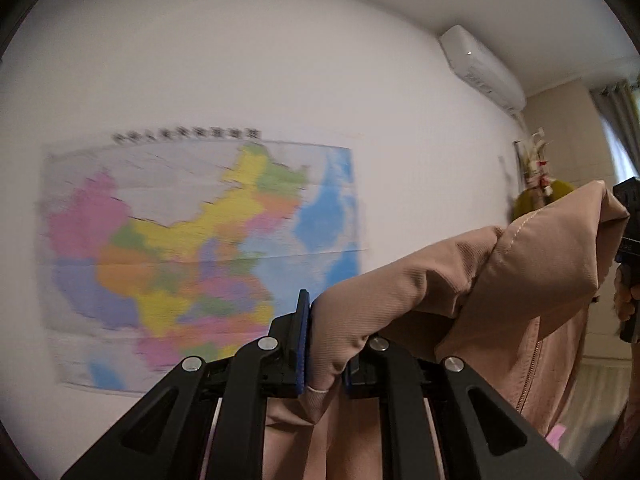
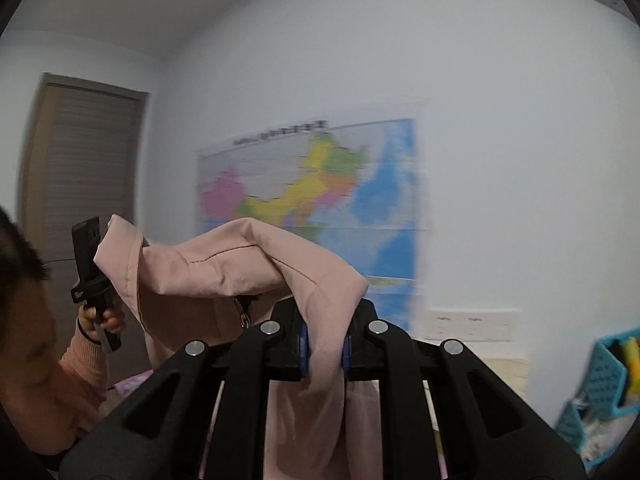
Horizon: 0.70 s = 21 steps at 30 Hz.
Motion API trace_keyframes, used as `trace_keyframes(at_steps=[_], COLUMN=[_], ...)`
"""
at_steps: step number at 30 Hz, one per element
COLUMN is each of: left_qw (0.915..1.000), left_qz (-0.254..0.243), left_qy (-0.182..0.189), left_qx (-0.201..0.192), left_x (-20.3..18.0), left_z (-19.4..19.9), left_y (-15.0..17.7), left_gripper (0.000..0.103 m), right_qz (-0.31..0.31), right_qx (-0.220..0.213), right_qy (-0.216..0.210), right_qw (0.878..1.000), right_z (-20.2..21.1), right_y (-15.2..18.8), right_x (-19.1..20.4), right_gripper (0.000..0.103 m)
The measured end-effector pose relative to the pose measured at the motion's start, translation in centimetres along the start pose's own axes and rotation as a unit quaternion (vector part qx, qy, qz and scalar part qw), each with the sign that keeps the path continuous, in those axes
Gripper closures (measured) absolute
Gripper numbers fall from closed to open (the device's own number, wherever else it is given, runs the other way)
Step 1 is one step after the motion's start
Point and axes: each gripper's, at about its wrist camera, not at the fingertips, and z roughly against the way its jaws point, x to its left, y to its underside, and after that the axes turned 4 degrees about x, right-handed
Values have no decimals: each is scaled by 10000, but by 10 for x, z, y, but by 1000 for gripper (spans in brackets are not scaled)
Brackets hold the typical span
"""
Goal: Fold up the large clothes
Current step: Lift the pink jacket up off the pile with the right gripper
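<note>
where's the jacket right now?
The pink jacket hangs in the air before the wall map, clamped between left hand-held gripper and right hand-held gripper.

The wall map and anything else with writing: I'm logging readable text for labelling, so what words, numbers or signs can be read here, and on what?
None can be read.
Wall map: a dark title line along its top edge, too blurred to read in both wrist views.
Air conditioner: a label patch on its front, too small to read.
Pink jacket: no print visible.
</note>
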Motion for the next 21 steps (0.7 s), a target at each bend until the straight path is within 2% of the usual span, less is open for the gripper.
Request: trace_keyframes(at_steps=[3,5,6,9,12,16,17,18,19,20,21], left_qw=[9991,9968,9961,9901,9795,9468,9354,9283,9151,9081,8951], left_qz=[-82,-177,-184,-11,248,577,672,714,711,707,803], left_qy=[-402,-736,-795,-988,-1115,-1339,-1339,-1339,-1342,-1322,-1325], left_qx=[50,251,345,999,1659,2870,3202,3393,3735,3911,4181], left_x=[10,18,21,51,81,125,135,140,146,149,156], left_z=[29,24,15,-41,-96,-189,-215,-228,-253,-265,-283], left_y=[-2,0,1,22,57,143,171,188,219,237,264], left_gripper=[92,91,91,91,91,91,91,92,92,92,92], right_qz=[22,-147,-287,-632,-954,-1485,-1675,-1843,-1904,-2009,-2142], right_qx=[-140,-63,64,457,900,1898,2128,2431,2676,2838,3045], right_qy=[-324,-441,-512,-608,-705,-549,-549,-531,-423,-376,-381], right_qw=[9994,9989,9983,9951,9889,9690,9611,9508,9436,9368,9273], right_z=[-13,-36,-58,-117,-182,-296,-319,-347,-364,-375,-390], right_y=[-1,-1,1,16,41,104,123,147,169,185,203], right_x=[12,5,-2,-19,-42,-77,-85,-92,-97,-101,-106], right_gripper=[90,90,90,90,90,90,90,90,90,90,90])
